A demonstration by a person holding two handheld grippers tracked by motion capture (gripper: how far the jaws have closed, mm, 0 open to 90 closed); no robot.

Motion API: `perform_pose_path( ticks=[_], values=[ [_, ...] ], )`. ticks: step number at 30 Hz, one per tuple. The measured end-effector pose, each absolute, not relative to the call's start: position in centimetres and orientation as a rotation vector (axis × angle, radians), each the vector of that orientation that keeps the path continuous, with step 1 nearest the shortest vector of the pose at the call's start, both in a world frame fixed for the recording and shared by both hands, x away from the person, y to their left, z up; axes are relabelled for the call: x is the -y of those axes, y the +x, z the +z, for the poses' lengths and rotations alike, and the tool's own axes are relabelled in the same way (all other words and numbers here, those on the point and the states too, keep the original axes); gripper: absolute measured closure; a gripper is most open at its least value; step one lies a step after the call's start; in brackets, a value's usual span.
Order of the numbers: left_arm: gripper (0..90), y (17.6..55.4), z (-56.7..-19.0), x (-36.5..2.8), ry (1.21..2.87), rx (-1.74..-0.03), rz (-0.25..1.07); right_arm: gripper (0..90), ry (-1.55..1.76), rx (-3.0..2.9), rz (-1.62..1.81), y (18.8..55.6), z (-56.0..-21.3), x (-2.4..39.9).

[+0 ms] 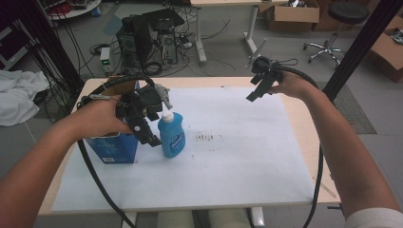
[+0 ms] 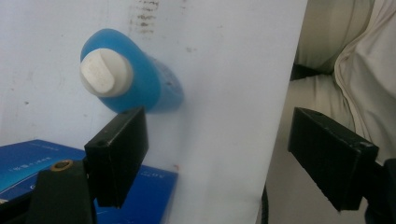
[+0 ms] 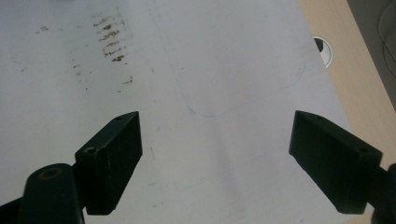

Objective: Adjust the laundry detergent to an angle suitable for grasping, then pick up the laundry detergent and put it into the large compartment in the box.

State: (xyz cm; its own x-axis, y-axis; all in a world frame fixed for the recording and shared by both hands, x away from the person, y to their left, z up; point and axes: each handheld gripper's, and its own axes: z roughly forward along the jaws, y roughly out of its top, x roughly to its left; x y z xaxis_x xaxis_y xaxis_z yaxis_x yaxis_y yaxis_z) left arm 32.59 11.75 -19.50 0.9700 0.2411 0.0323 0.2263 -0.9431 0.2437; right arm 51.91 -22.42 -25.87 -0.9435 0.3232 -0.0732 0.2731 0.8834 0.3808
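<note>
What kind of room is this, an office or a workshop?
Probably a lab or workshop: computer towers with tangled cables sit on the floor, cardboard boxes beyond, and a paper-covered table serves as workbench.

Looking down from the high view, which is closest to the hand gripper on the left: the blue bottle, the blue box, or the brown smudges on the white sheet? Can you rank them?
From the left gripper:
1. Blue bottle and blue box, one on either side of it; too close to call.
2. Brown smudges, farther right, toward the middle of the white sheet.

A lab or workshop: beyond the left claw [image 1: 151, 137], computer towers [image 1: 142, 40], tangled cables [image 1: 71, 42], cardboard boxes [image 1: 292, 14] and a stool [image 1: 344, 19].
</note>
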Motion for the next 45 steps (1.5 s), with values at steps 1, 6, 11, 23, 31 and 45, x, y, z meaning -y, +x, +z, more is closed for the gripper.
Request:
perform_pose_path(
  ticks=[1,6,11,23,31,45],
  values=[
    [20.9,32.57,-19.52,-11.76,2.876,-0.349,0.094,17.0,0.468,-2.915,0.563,51.89,-25.85,22.46],
    [20.9,32.52,-19.57,-12.03,2.870,-0.361,0.094,17.0,0.464,-2.917,0.555,51.92,-25.96,22.40],
    [20.8,32.58,-19.59,-12.12,2.873,-0.370,0.101,16.9,0.457,-2.918,0.557,51.90,-26.03,22.11],
    [20.8,33.13,-19.21,-12.48,2.863,-0.371,0.112,16.6,0.455,-2.920,0.563,52.00,-26.14,21.89],
    [20.8,33.11,-19.41,-12.46,2.879,-0.376,0.108,16.6,0.455,-2.913,0.573,51.99,-26.02,21.78],
    [20.5,32.73,-19.07,-12.03,2.879,-0.414,0.130,16.6,0.451,-2.911,0.575,51.87,-25.86,22.05]
  ],
)
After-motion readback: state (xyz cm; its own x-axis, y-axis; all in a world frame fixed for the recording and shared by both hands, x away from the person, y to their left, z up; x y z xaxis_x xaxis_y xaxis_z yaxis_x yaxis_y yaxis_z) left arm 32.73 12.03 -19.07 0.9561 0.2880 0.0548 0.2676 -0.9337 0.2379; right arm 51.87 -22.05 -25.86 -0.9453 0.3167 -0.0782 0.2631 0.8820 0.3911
